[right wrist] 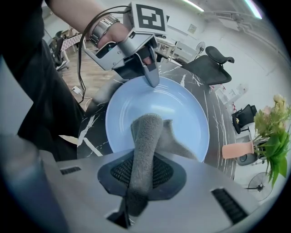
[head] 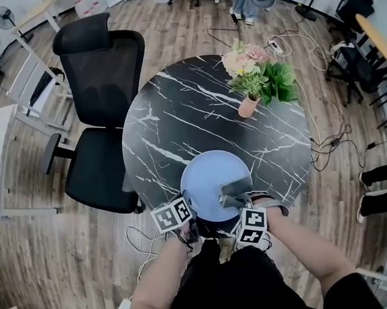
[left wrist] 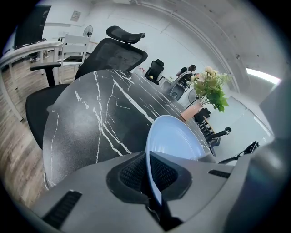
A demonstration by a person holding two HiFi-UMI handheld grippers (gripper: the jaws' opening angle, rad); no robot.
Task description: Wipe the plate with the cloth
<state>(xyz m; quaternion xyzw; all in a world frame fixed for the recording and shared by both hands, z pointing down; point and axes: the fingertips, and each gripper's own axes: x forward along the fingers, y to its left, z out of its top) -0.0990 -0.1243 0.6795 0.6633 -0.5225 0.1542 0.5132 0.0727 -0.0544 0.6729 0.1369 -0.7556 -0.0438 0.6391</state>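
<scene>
Office space, wood-plank floor [head: 36, 278]. A round black marble-pattern table [head: 176, 111] is seen from above in the head view.

In the left gripper view, the ribbed pads [left wrist: 132, 173] of the left gripper [left wrist: 148, 175] are closed to a narrow gap on the near rim of the light-blue plate [left wrist: 175, 136]. The rim edge is pinched between them. From the head view the left gripper [head: 187, 217] is seen at the plate's lower-left edge, marker cube toward the person. Whether the plate is lifted off the table cannot be told.

In the right gripper view, the jaws of the right gripper [right wrist: 142, 170] are clamped on a grey cloth [right wrist: 148, 136]. A thick fold is held between the pads, and the rest is draped forward onto the plate [right wrist: 136, 104]. The left gripper [right wrist: 152, 79] is seen across the plate at its far rim, with a wristwatch [right wrist: 97, 29] on the hand behind it.

In the head view the plate [head: 206, 179] is located at the table edge nearest the person. The cloth [head: 236, 192] is bunched on its lower-right part, touching the plate surface, with the right gripper [head: 238, 206] directly over it.

Further out, a pink vase [head: 248, 105] of flowers [head: 242, 62] is placed on the far right of the table, well apart from the plate. A black office chair [head: 98, 105] is parked just beside the table's left side.
</scene>
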